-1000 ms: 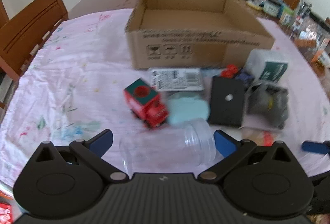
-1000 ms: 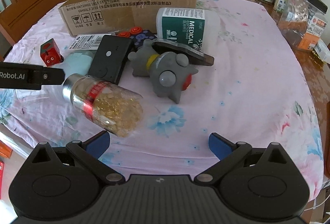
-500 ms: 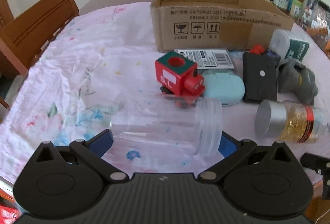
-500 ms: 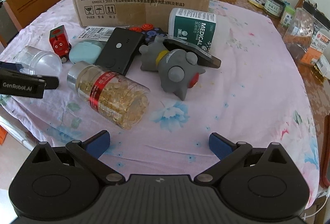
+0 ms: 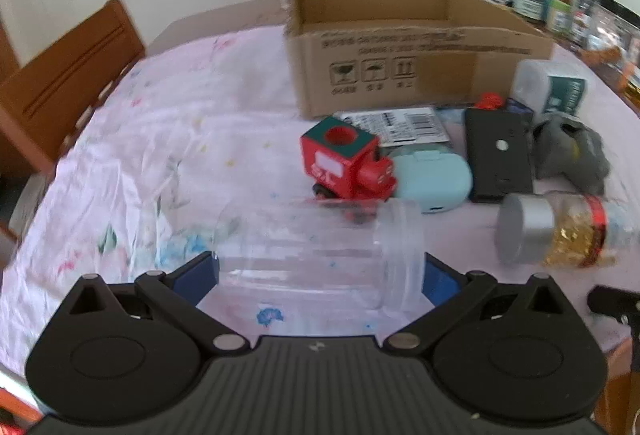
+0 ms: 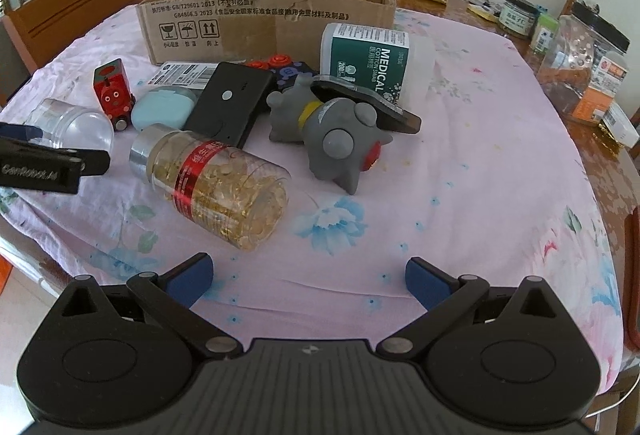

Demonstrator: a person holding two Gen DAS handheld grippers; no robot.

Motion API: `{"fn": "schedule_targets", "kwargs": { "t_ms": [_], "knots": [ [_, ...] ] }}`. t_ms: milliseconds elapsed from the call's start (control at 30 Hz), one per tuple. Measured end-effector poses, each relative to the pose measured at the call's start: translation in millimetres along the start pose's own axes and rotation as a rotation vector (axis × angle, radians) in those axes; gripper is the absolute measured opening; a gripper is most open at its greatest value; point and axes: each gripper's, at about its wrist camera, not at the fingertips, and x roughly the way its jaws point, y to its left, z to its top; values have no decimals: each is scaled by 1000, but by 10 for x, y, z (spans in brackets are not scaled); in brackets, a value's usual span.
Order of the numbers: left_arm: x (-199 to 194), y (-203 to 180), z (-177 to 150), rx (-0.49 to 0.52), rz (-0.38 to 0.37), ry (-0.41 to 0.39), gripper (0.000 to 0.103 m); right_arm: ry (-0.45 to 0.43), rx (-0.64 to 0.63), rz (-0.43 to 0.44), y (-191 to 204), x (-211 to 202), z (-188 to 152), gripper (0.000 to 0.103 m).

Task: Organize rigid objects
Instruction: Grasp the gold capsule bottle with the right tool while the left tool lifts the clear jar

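Gripping the clear plastic jar end-to-end, the left gripper risks it slipping on smooth plastic; right gripper jaws spread, empty.

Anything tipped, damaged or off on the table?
The capsule bottle lies on its side with its cap on; nothing spilled. The box has a crumpled, torn front rim. The left gripper holds a clear jar sideways. The rest is a loose pile before the box.
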Motion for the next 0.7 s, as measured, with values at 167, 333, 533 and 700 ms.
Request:
{"fn": "schedule_targets", "kwargs": {
  "t_ms": [167,333,533,700],
  "knots": [
    [5,71,27,5,-80,19,96,-4,22,-14,52,-25,-19,103],
    [-3,204,95,-5,-129,19,90,-31,90,20,181,-193,73,103],
    [50,368,158,53,-143,43,90,12,167,44,472,-69,252,103],
    [83,449,155,77,-181,61,90,-4,226,-7,595,29,373,103]
  ]
}}
